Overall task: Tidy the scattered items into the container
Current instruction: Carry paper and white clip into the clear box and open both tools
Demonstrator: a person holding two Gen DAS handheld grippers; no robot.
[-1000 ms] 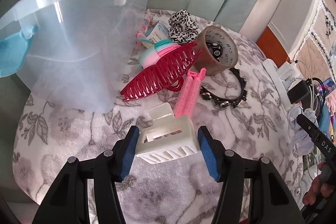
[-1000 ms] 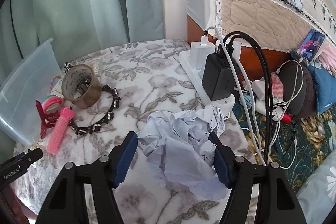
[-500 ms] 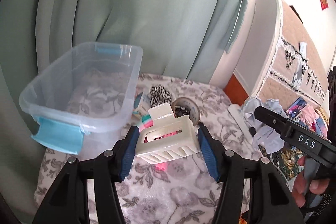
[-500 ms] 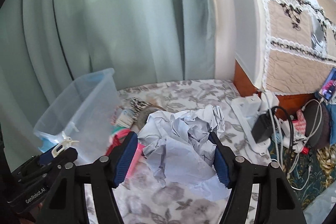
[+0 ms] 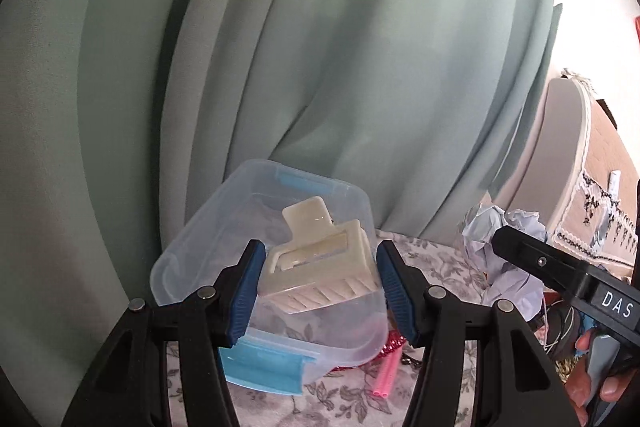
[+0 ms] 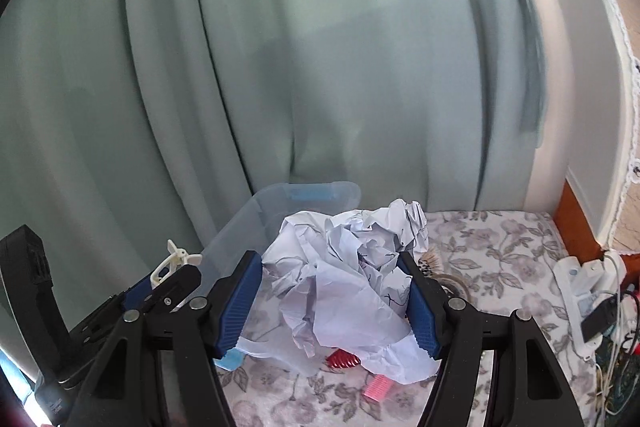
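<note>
My left gripper [image 5: 319, 285] is shut on a cream hair claw clip [image 5: 320, 269] and holds it in the air above the clear plastic container [image 5: 192, 247] with blue latches. My right gripper [image 6: 334, 303] is shut on a crumpled white paper ball [image 6: 344, 267], raised above the table to the right of the container [image 6: 240, 227]. The paper ball also shows in the left wrist view [image 5: 500, 251]. The left gripper with its clip shows at the left of the right wrist view [image 6: 172, 267].
A red claw clip [image 6: 342, 359] and a pink hair roller [image 6: 376, 385] lie on the floral tablecloth [image 6: 500, 251] below the paper. A green curtain [image 6: 280, 47] hangs behind. A white power strip [image 6: 580, 291] with plugs sits at the right edge.
Both grippers have risen well above the table with their loads. The left one moved over the container; the right one swung left toward it.
</note>
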